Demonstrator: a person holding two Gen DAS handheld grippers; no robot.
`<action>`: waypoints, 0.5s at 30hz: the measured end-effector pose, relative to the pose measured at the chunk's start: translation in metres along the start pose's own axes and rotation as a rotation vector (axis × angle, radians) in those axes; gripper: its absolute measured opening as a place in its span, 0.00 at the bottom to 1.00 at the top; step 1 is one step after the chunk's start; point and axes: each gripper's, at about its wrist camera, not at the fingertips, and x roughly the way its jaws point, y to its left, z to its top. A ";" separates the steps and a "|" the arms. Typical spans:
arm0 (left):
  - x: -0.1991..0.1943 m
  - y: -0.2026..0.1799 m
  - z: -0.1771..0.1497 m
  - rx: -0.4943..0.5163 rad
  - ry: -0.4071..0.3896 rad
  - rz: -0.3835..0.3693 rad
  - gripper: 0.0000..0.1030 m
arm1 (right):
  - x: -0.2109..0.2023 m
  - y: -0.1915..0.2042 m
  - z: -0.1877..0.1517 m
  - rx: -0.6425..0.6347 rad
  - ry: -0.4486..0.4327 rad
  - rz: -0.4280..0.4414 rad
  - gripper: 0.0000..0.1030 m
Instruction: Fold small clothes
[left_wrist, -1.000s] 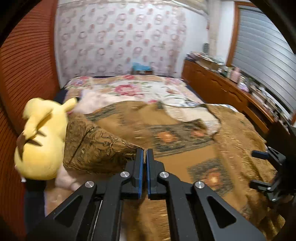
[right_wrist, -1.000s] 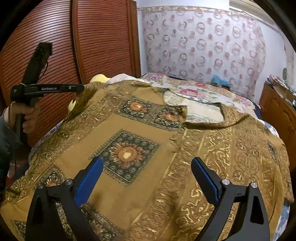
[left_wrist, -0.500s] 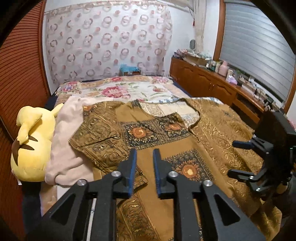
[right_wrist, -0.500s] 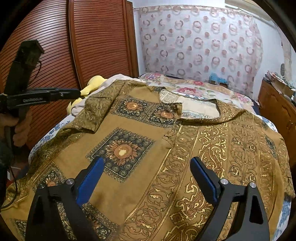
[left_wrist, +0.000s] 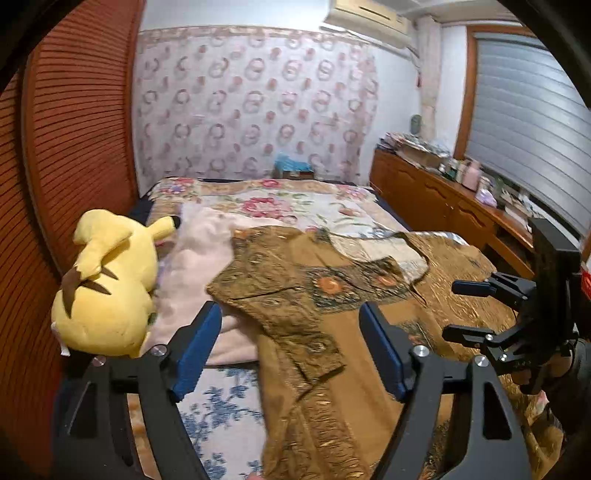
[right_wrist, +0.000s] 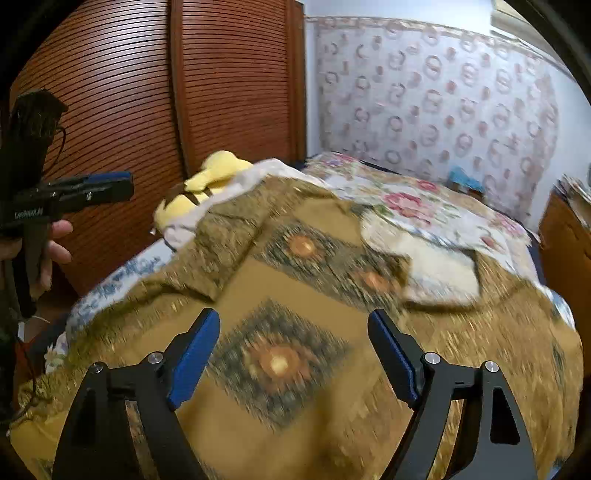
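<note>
At the bottom of the left wrist view, the left gripper (left_wrist: 290, 349) has its two blue-padded fingers spread wide apart, and nothing is between them. Just past it lies the brown and gold shirt (left_wrist: 325, 295), spread flat on the bed (left_wrist: 221, 398). One sleeve (left_wrist: 273, 291) is folded in over the shirt's front, in the middle of the frame. At the right edge, the right gripper (left_wrist: 456, 308) hangs above the shirt, its fingers apart and holding nothing. To the left of the shirt is a pale pink cloth (left_wrist: 195, 266), and beside that, at the left of the frame, a yellow plush toy (left_wrist: 107, 284). Farther back is a flowered bedspread (left_wrist: 280, 206), then a curtain (left_wrist: 255, 103) with rings on it at the top.

At the bottom of the right wrist view, the right gripper's own fingers are spread wide over the shirt's square flower pattern (right_wrist: 277, 362). The picture is blurry here. At the left edge a hand (right_wrist: 51, 247) holds the left gripper.
</note>
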 end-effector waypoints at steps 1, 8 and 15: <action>-0.003 0.005 0.000 -0.010 -0.011 0.009 0.78 | 0.006 0.002 0.006 -0.007 -0.003 0.014 0.79; -0.013 0.029 -0.008 -0.063 -0.031 0.060 0.78 | 0.065 0.021 0.044 -0.056 0.011 0.110 0.65; -0.009 0.045 -0.024 -0.094 -0.002 0.078 0.78 | 0.133 0.046 0.066 -0.103 0.064 0.172 0.64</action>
